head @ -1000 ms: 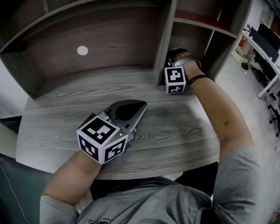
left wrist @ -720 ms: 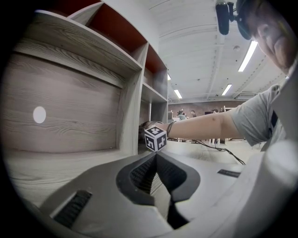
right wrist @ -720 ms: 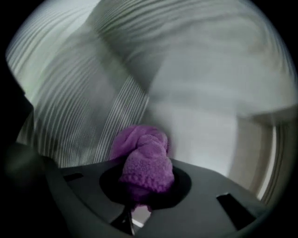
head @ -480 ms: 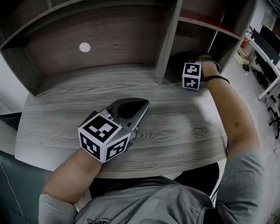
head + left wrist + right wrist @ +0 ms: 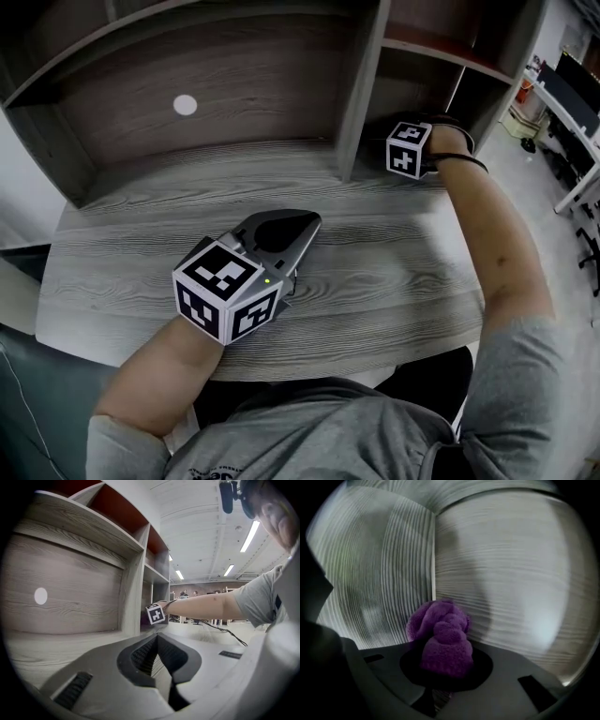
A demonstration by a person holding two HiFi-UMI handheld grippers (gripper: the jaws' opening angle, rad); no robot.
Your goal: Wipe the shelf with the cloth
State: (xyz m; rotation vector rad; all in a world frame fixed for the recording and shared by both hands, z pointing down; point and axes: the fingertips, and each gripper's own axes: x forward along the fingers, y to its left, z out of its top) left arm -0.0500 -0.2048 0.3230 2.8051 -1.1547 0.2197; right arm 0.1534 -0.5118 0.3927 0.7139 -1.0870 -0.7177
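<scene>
**Head view and the two gripper views: wiping in the right compartment.**

The right tongs (image 5: 446,670) are closed on the cloth (image 5: 440,637), which fills the gap between the jaws and bulges out past their tips. The cloth is a purple, fleecy wad, bunched into rounded folds. Its long axis runs forward along the line of the tongs, not across them.

Directly ahead of the wad, two grey wood-grain panels of the shelf (image 5: 361,84) meet at a straight seam (image 5: 435,559). The wad sits at the foot of that seam. Whether it presses on the wood or stands just off it cannot be told.

In the head view the right marker cube (image 5: 405,150) shows at the mouth of the narrow right compartment (image 5: 412,89). The jaws and cloth are out of sight beyond it.

The left tongs (image 5: 302,225) lie on the tabletop (image 5: 375,272), well apart from that compartment. They point toward the wide left bay, whose back panel carries a white dot (image 5: 186,104). Their jaws are drawn together at the tips and hold nothing.

The right hand is thus the nearer and the only one placed to wipe. Any further stroke likely turns on keeping the wad's leading face turned toward the panel beside the seam.
</scene>
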